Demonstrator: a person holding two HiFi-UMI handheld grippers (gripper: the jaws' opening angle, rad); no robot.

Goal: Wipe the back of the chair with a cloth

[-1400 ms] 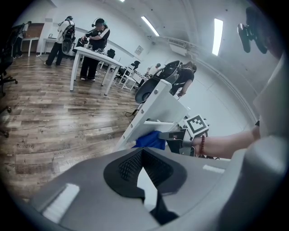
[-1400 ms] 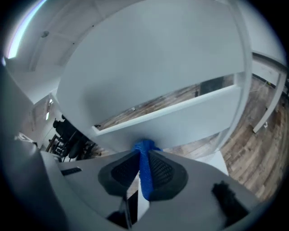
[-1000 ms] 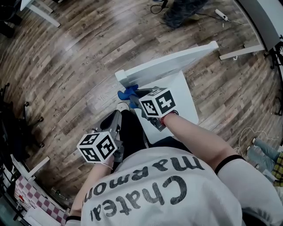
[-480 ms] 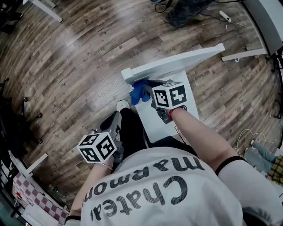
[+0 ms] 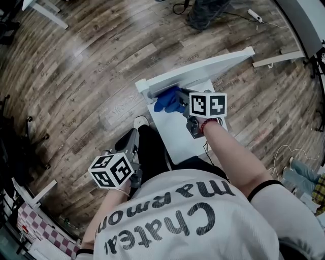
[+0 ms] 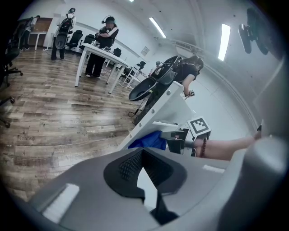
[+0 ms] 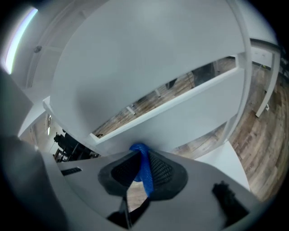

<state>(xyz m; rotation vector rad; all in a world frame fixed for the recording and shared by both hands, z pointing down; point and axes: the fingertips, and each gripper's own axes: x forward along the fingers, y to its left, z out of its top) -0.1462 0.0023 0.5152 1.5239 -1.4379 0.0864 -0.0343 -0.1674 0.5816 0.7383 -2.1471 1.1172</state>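
A white chair stands in front of me, its back (image 5: pixel 203 66) tilted away and its seat (image 5: pixel 185 134) below. My right gripper (image 5: pixel 180 101) is shut on a blue cloth (image 5: pixel 169 99) and presses it against the near face of the back, near its left end. In the right gripper view the cloth (image 7: pixel 144 169) runs between the pads, close to the back's lower rail (image 7: pixel 180 117). My left gripper (image 5: pixel 133 137) hangs low at my left side, away from the chair, shut and holding nothing. In the left gripper view the chair back (image 6: pixel 167 106) and cloth (image 6: pixel 146 140) show beyond its tip (image 6: pixel 142 153).
The floor is wood plank. A person's legs (image 5: pixel 208 10) and a power strip (image 5: pixel 254 15) lie beyond the chair. White table legs (image 5: pixel 274 58) stand at right. My shoe (image 5: pixel 140 122) is left of the seat. People stand at a table (image 6: pixel 101 49) far off.
My right gripper has slid the blue cloth to the right along the chair back, away from its left corner. The left gripper has stayed where it was.
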